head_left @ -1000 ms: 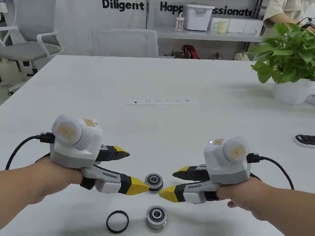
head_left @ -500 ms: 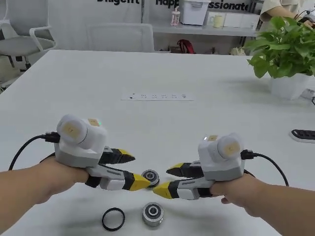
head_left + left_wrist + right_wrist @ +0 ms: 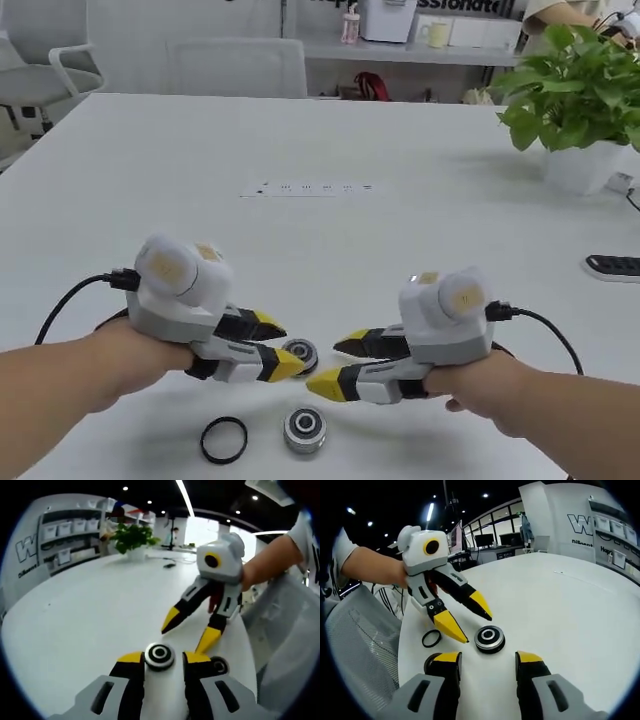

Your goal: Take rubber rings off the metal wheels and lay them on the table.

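Four fingers (image 3: 280,367) spread near two wheels (image 3: 299,353) (image 3: 304,428), one ring (image 3: 224,439)

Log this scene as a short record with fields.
left gripper: open, jaws either side of far wheel
right gripper: open, pointing at far wheel
far wheel: dark rim, ring apparently on
near wheel: bare metal rim
loose ring: flat on table, left of near wheel
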`<state>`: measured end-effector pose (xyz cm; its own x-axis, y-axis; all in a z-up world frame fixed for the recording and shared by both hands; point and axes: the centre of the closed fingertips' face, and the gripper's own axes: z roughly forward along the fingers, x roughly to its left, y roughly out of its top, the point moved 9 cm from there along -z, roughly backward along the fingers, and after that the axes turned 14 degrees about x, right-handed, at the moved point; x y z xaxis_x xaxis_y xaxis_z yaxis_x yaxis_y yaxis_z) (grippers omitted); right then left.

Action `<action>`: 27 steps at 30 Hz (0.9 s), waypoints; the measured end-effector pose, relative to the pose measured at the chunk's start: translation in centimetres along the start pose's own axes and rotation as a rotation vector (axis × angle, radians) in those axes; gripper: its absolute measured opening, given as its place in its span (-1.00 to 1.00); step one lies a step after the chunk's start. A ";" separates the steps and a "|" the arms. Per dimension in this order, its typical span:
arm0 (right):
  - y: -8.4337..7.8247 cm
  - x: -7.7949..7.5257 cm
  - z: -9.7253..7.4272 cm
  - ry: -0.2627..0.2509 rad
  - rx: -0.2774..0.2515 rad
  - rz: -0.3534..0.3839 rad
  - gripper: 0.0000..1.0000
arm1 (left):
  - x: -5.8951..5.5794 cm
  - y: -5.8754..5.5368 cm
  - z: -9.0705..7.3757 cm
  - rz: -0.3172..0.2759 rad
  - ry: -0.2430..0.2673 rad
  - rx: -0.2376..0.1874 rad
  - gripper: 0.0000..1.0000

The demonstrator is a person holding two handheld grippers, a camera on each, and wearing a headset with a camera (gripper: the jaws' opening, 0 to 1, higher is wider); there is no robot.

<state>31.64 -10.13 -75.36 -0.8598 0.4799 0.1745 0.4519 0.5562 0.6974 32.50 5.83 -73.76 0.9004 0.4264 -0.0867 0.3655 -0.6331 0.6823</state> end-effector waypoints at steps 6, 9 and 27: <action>-0.1 0.0 0.0 0.001 0.002 0.000 -0.19 | 0.1 0.0 0.5 0.001 0.013 0.012 -0.52; -0.2 0.0 0.1 0.001 0.005 0.000 -0.20 | 0.0 0.3 0.8 0.015 0.017 0.017 -0.57; 0.8 0.4 1.2 0.002 -0.002 -0.016 -0.27 | -0.6 0.2 1.0 0.016 0.092 0.022 -0.72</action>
<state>31.91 -8.68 -75.53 -0.8676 0.4692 0.1647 0.4373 0.5622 0.7019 32.26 4.80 -74.30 0.8813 0.4725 -0.0082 0.3568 -0.6538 0.6672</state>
